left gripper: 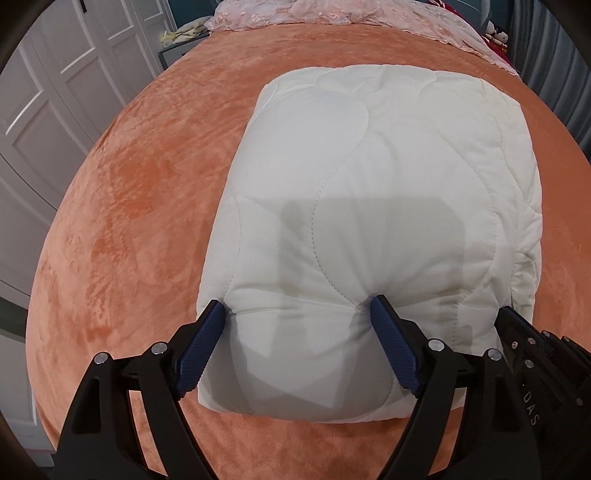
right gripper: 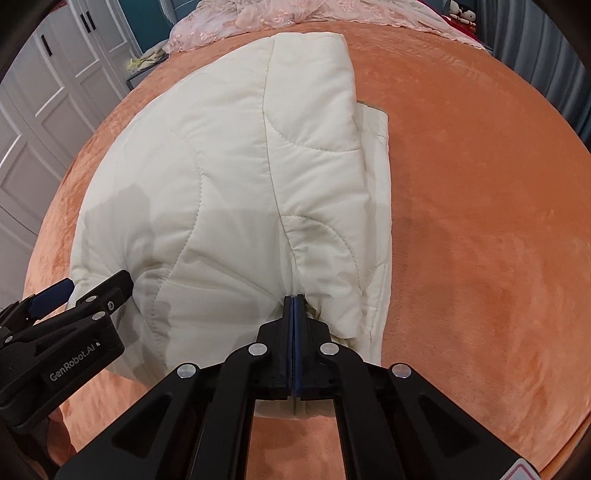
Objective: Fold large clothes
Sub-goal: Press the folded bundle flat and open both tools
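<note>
Quilt: my white quilted comforter (left gripper: 373,206) lies folded into a thick block on the orange velvet bedspread (left gripper: 122,206), closer to the near edge of the bed than to the far one, with orange showing on all sides of it.
Layers: from my right wrist view the folded layers stack along the block's right side (right gripper: 376,206), edges roughly lined up.
Left tongs: my left gripper (left gripper: 295,325) is spread wide, its blue pads (left gripper: 391,339) pressing into the near end of the block, one at the left corner and one further in, so the padding bulges between them.
Right tongs: my right gripper (right gripper: 293,306) is pressed together on a pinch of the comforter's near edge; fabric puckers around the tips.
Spacing: both tongs work the same near end, close beside each other.
Far end of bed: pink lace bedding (left gripper: 332,14) is heaped there.
Left of bed: white panelled wardrobe doors (left gripper: 48,92).
</note>
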Demonstrator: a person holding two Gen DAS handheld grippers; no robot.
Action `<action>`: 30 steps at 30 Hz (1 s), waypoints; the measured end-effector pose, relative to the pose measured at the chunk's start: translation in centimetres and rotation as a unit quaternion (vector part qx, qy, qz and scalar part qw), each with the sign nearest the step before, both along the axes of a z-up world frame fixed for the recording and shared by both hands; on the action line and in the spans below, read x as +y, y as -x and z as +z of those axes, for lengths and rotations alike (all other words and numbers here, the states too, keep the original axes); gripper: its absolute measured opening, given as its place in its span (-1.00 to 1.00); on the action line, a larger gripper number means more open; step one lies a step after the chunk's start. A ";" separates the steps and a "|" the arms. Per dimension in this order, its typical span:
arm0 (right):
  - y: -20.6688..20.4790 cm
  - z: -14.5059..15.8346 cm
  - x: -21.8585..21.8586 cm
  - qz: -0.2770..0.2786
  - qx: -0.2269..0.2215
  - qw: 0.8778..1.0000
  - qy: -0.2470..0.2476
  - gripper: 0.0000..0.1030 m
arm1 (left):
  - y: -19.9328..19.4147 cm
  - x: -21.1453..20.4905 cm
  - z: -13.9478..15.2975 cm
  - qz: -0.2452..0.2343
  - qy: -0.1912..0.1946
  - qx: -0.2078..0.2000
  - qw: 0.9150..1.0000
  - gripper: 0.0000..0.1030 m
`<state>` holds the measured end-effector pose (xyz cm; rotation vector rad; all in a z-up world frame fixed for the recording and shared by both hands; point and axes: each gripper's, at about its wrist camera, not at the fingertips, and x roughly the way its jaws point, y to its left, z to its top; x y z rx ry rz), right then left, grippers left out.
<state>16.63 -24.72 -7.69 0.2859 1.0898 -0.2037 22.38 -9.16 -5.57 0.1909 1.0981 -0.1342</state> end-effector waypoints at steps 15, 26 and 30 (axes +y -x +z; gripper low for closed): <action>0.9 1.2 -0.8 0.008 -0.018 1.000 -0.011 -1.00 | -0.2 0.4 1.0 -0.007 0.022 -0.017 1.000 0.57; -5.4 5.2 -6.2 -0.075 -0.089 0.989 -0.086 -0.41 | -8.3 0.2 4.6 0.003 0.097 -0.034 0.995 0.45; -7.1 1.7 -6.7 -0.088 -0.071 0.989 -0.101 -0.61 | -9.9 -1.3 2.4 -0.005 0.088 -0.036 0.995 0.55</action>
